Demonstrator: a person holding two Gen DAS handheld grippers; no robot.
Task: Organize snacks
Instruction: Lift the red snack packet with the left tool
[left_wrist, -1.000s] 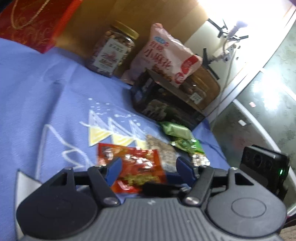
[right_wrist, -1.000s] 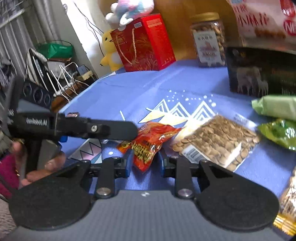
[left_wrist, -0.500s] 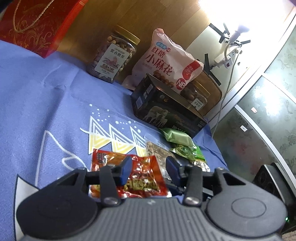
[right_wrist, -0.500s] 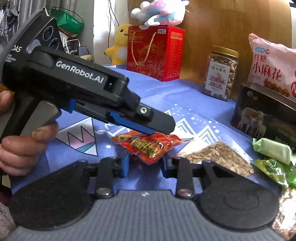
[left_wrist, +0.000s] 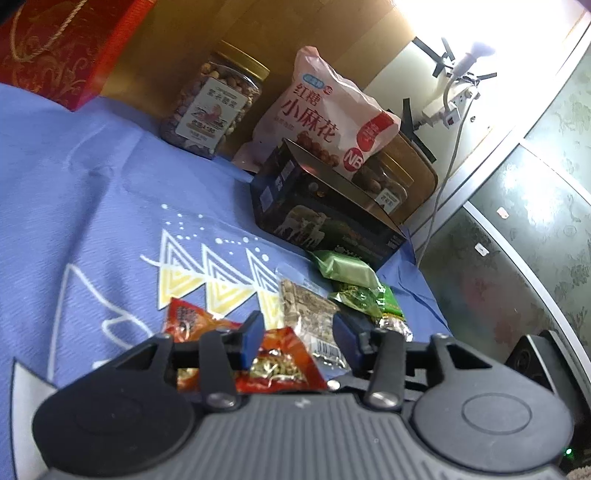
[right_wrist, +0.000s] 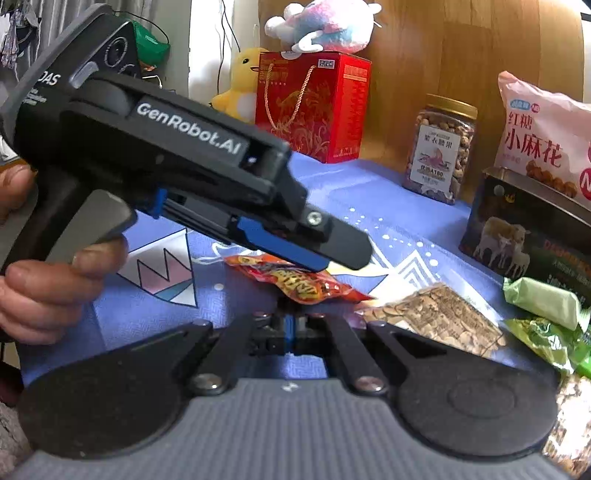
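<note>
Left wrist view: left gripper (left_wrist: 297, 338), jaws spread wide, straddles the red snack packet (left_wrist: 275, 363) on the blue surface (left_wrist: 92, 206), near a seed packet (left_wrist: 308, 314). Right wrist view: right gripper (right_wrist: 291, 326), jaws clenched on that packet's edge.

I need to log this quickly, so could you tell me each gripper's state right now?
Left gripper: open, over the red snack packet.
Right gripper: shut at that packet's edge; grip unclear.
</note>
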